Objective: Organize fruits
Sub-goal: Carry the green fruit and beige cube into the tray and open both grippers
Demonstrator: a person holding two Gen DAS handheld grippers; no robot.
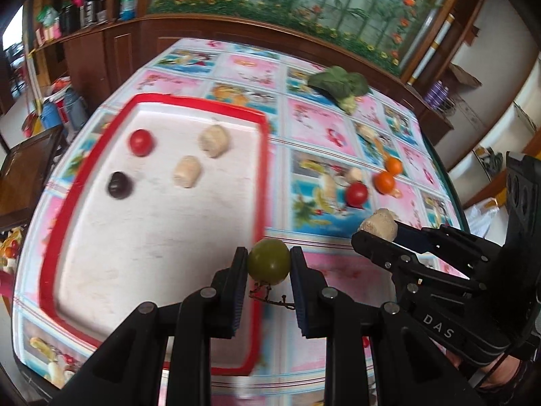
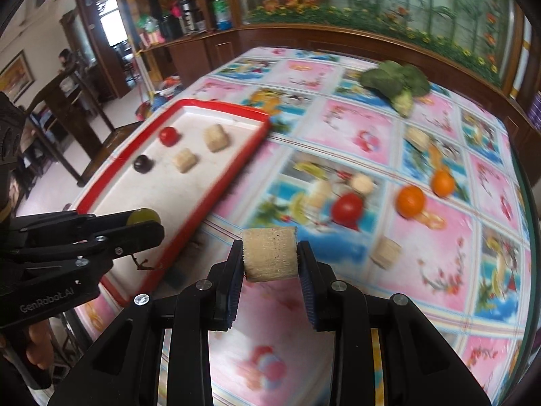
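Observation:
My left gripper (image 1: 268, 262) is shut on a green grape-like fruit (image 1: 269, 260) with a stem, held above the right rim of the red-rimmed white tray (image 1: 54, 253). My right gripper (image 2: 270, 253) is shut on a pale cylindrical fruit chunk (image 2: 269, 253), above the patterned tablecloth to the right of the tray (image 2: 216, 104). In the tray lie a red tomato (image 1: 140, 142), a dark round fruit (image 1: 119, 185) and two pale chunks (image 1: 187, 171) (image 1: 215, 140). On the cloth lie a red tomato (image 2: 347, 207), two oranges (image 2: 410, 201) (image 2: 443, 183) and pale chunks (image 2: 385, 253).
A broccoli head (image 2: 395, 84) lies at the far side of the table. A wooden cabinet with a painted glass panel (image 1: 304, 6) runs behind the table. A dark wooden chair (image 2: 64, 108) stands to the left. A hand (image 2: 37, 345) grips the left tool.

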